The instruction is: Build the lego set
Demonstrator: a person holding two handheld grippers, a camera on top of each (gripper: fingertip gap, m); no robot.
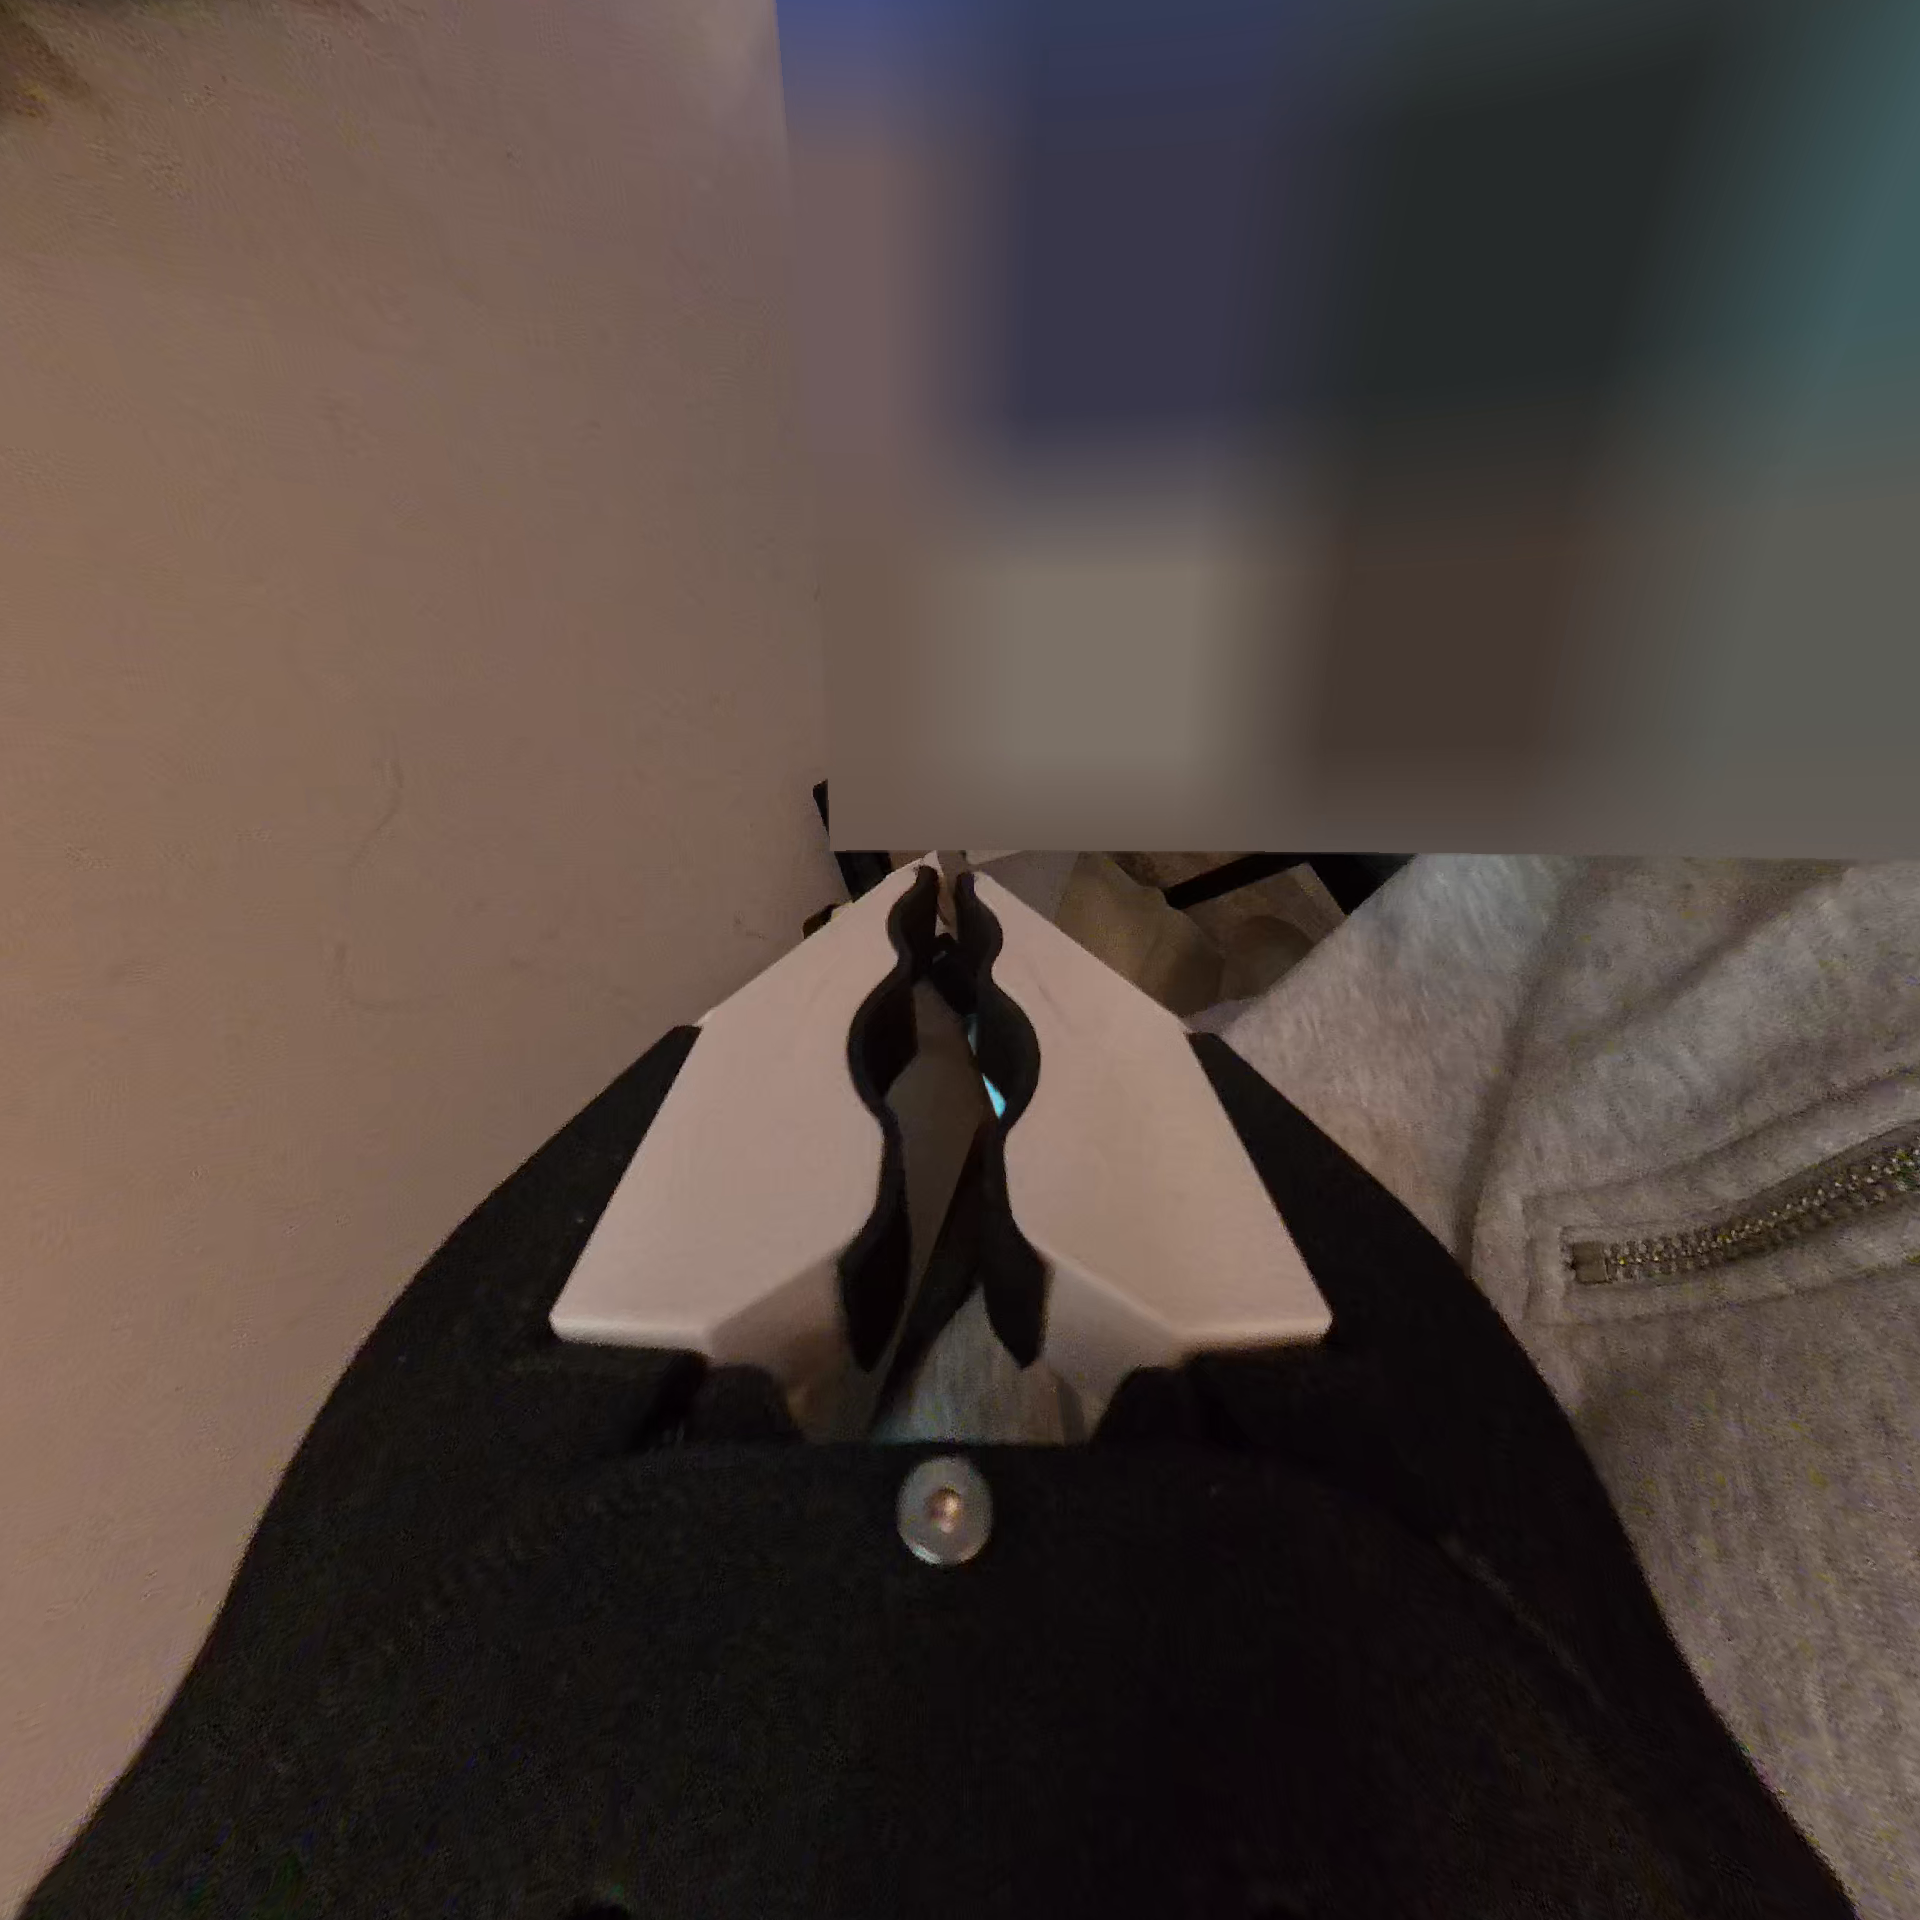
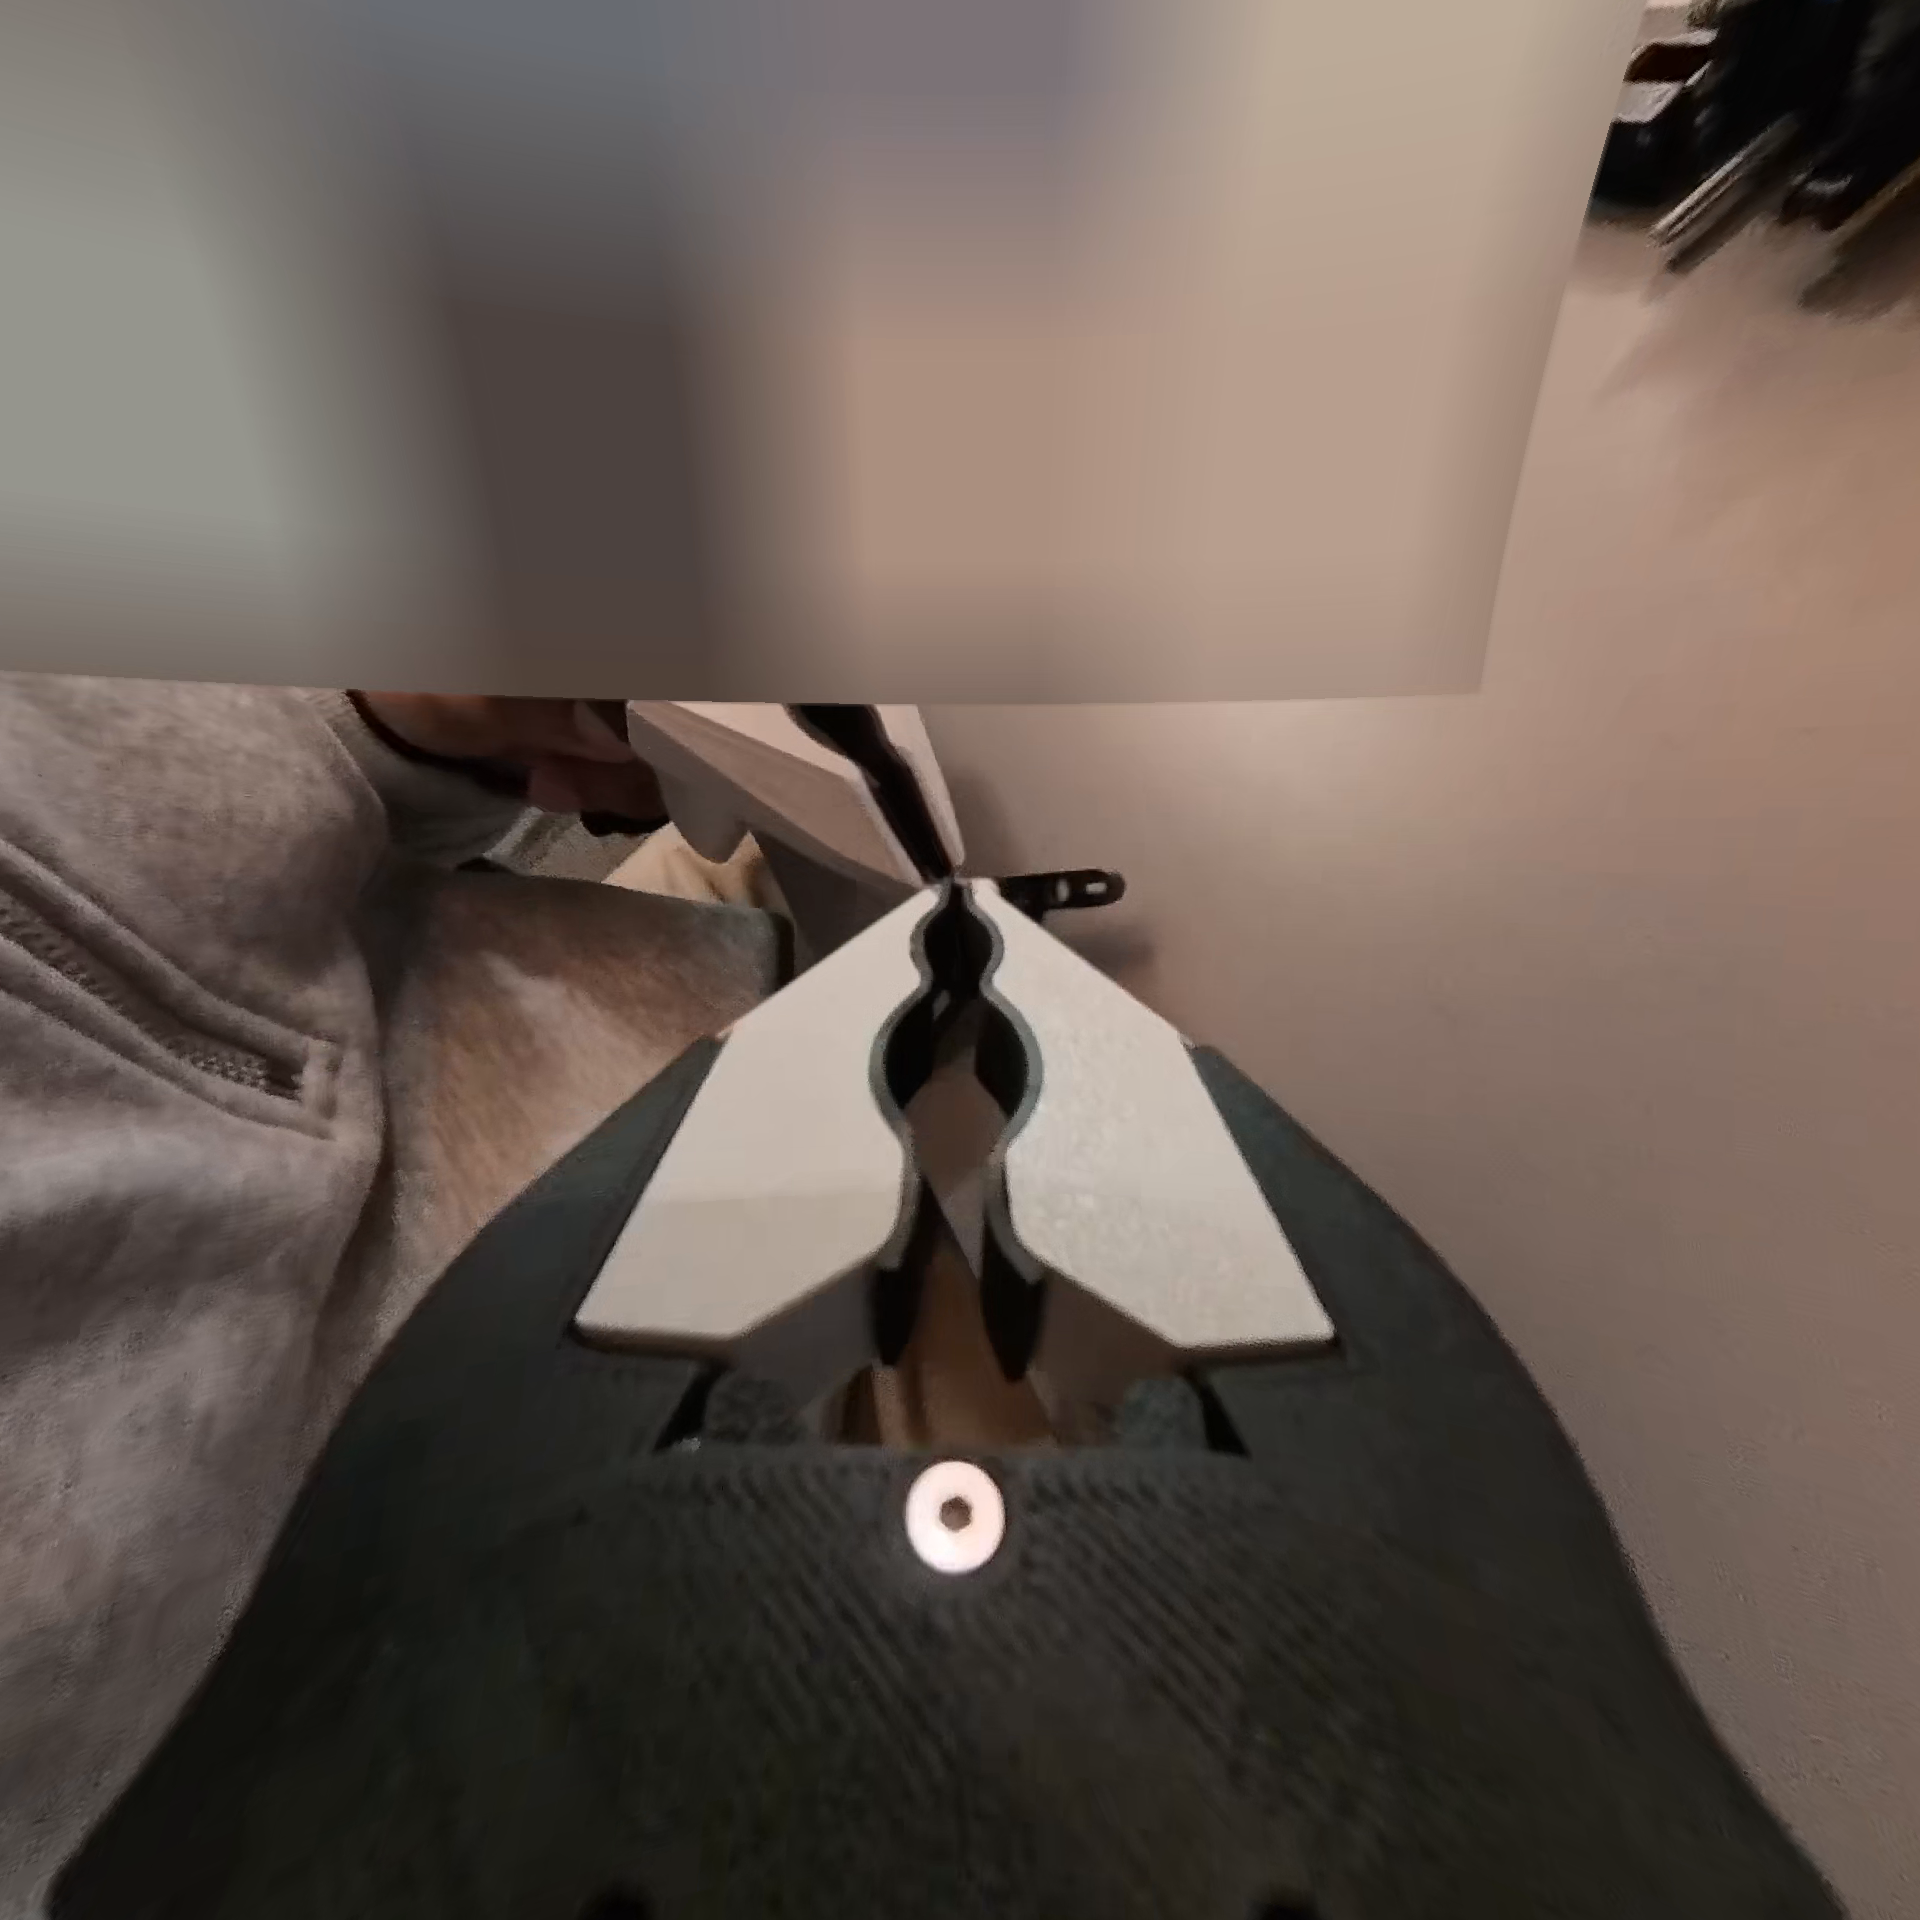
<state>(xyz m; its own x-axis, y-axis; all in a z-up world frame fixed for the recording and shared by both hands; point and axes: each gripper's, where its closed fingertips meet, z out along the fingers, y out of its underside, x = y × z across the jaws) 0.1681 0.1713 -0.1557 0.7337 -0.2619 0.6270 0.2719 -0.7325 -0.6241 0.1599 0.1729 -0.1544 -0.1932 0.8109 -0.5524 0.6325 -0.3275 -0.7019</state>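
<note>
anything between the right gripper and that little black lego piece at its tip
Nothing visible does. The black lego piece juts out right at the closed tips of the right hand-held gripper, and the left hand-held gripper meets them there too.

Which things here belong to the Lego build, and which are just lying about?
In the job: thin black holed Lego piece; white-fingered black left hand-held gripper; matching right hand-held gripper.
Just about: person's grey fleece zip-pocket sweatshirt; plain beige surface.
</note>
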